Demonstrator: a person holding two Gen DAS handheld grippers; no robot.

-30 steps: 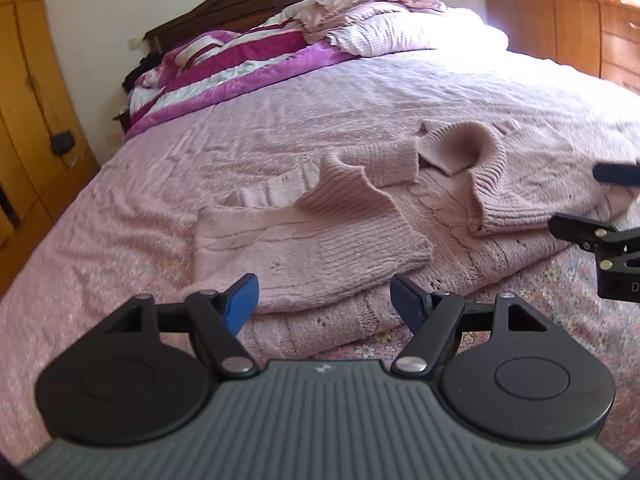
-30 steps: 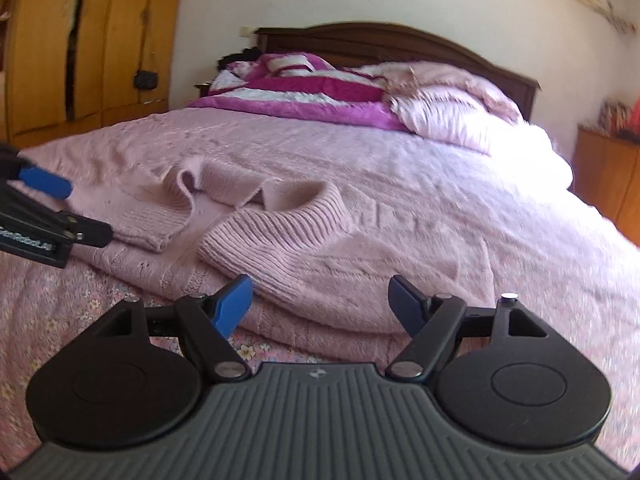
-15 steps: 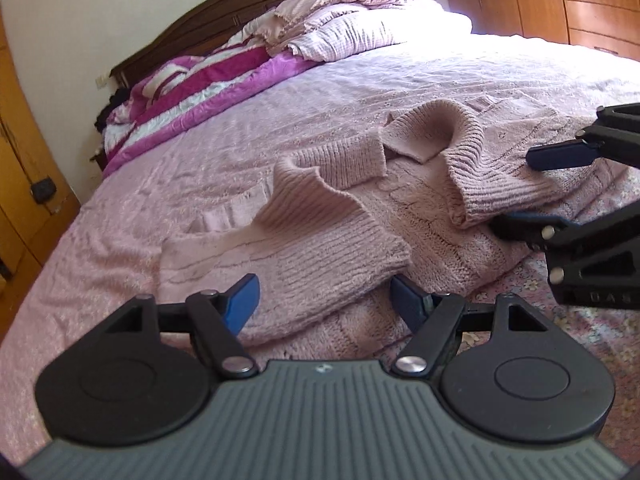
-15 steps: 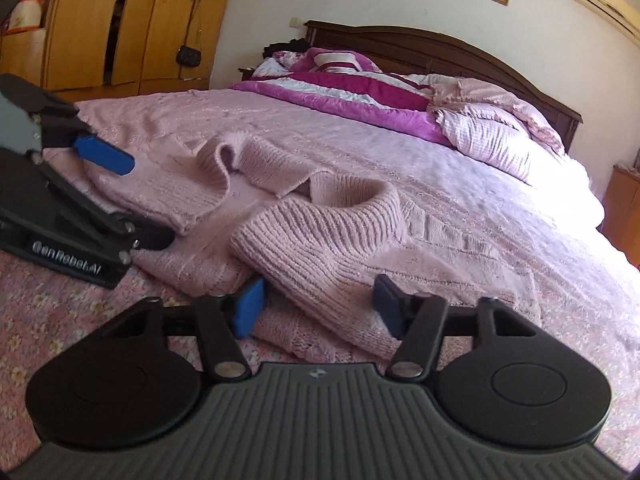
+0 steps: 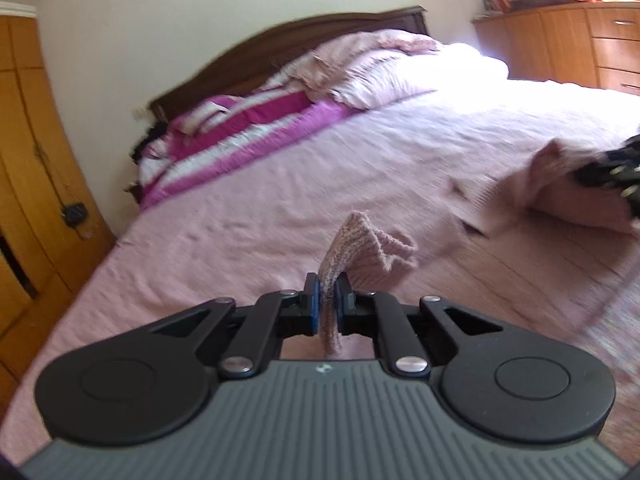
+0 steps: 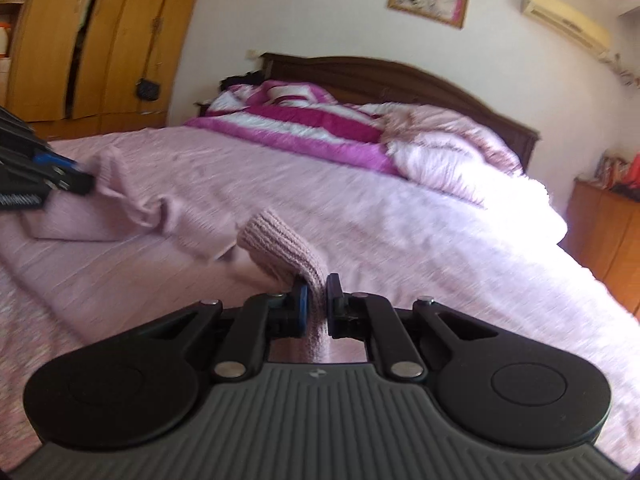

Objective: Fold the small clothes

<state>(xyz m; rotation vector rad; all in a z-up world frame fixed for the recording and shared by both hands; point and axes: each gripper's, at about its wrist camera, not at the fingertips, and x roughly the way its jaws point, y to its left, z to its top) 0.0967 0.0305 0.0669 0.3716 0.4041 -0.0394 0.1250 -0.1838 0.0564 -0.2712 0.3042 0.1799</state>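
Observation:
A pale pink knitted sweater (image 5: 520, 264) lies on the pink bedspread (image 5: 320, 184). My left gripper (image 5: 329, 305) is shut on a fold of its ribbed knit (image 5: 352, 248), which stands up between the blue pads. My right gripper (image 6: 316, 300) is shut on another ribbed fold (image 6: 276, 240) of the same sweater (image 6: 132, 208). The right gripper shows blurred at the right edge of the left wrist view (image 5: 612, 172), against a raised fold. The left gripper shows at the left edge of the right wrist view (image 6: 36, 176).
A dark wooden headboard (image 6: 400, 76) stands at the far end, with a magenta striped blanket (image 6: 304, 124) and pale pink bedding (image 6: 452, 152) heaped before it. Wooden wardrobes (image 6: 88, 36) stand to the left, a wooden dresser (image 5: 568, 40) to the right.
Both grippers were open in front of the folded sweater. Both have since closed on ribbed folds of it and lifted them. The views have tilted up and are motion-blurred.

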